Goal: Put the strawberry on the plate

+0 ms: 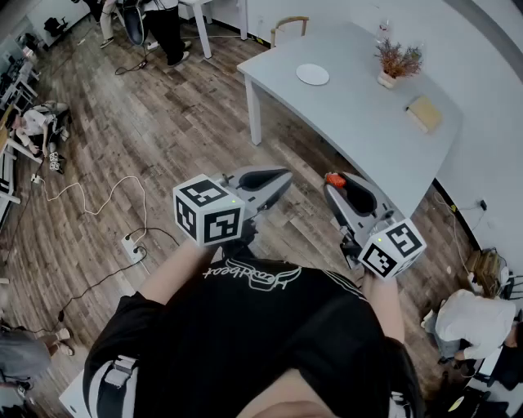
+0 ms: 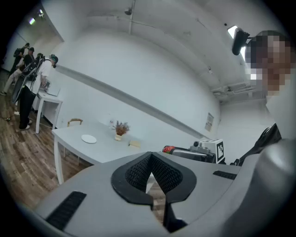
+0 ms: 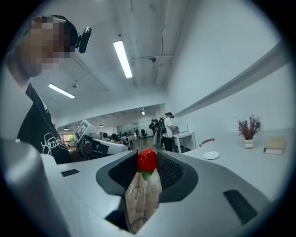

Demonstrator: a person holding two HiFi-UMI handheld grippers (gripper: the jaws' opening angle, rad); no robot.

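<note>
My right gripper (image 1: 333, 181) is shut on a red strawberry (image 3: 147, 160), pinched between its jaw tips with the green stem hanging down; the berry shows as a red spot (image 1: 334, 179) in the head view. My left gripper (image 1: 280, 177) is shut with nothing in it, its dark pads (image 2: 138, 173) meeting at the tips. Both grippers hang in the air over the wooden floor, short of the table. The small white plate (image 1: 313, 74) lies on the grey table (image 1: 351, 106), near its far end. It also shows as the plate (image 2: 89, 138) and the plate (image 3: 211, 155) in the gripper views.
A potted dried plant (image 1: 396, 64) and a tan book (image 1: 425, 113) sit on the table past the plate. A chair (image 1: 290, 28) stands at its far end. Cables and a power strip (image 1: 133, 242) lie on the floor at left. People stand at the back (image 1: 159, 24).
</note>
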